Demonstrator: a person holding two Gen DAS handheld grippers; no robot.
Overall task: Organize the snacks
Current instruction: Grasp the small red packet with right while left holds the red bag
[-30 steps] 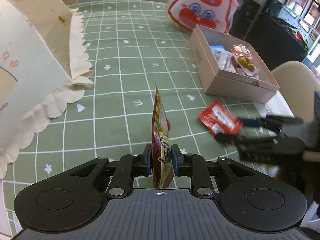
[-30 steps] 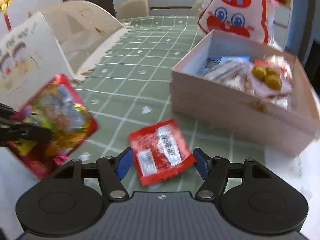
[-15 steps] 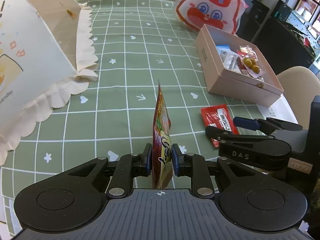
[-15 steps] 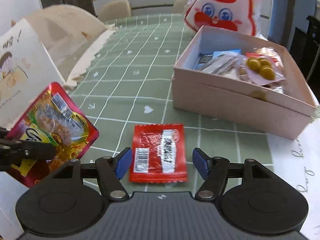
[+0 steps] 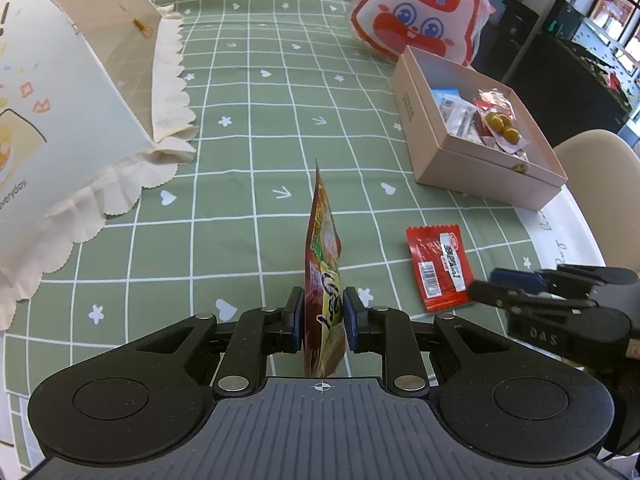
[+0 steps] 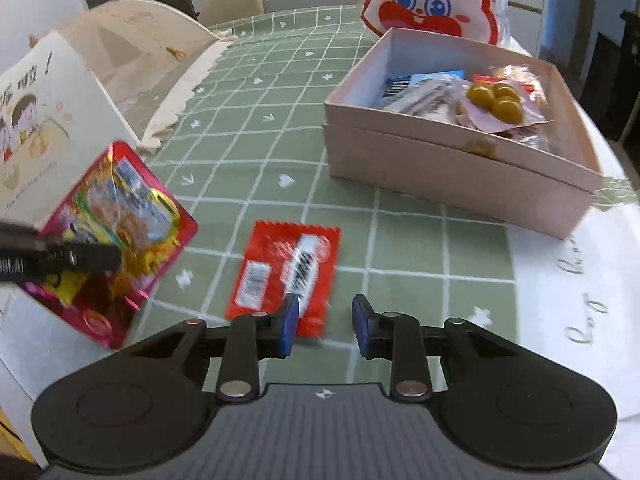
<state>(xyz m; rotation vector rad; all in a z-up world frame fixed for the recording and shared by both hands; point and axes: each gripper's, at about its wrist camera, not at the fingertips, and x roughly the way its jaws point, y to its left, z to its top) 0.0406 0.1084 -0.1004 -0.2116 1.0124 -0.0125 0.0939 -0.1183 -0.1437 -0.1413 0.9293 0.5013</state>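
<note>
The tabletop (image 5: 248, 128) has a green checked cloth. On its left side lies a big cream bag (image 5: 68, 92), and at the far end sits a rabbit pillow (image 5: 416, 12).

The pink box (image 6: 456, 168) stands open on the right side of the tabletop. Several snacks are already inside it: a pack with green balls (image 6: 496, 100), a blue-white pack and some more that I cannot tell apart. So a part of the sorting looks done.

Two snacks are not yet in the box. The left gripper (image 5: 322, 320) is clamped on a colourful pouch (image 5: 324, 264) and holds it upright on its edge, above the cloth. A red sachet (image 6: 288, 272) lies flat on the cloth, near the box. The right gripper (image 6: 325, 322) is just at the sachet's near edge, and its jaws are closing; the sachet's corner is beside the left pad, but I see no grip on it.

What is left, I judge: grasp the sachet and bring both snacks into the box.
</note>
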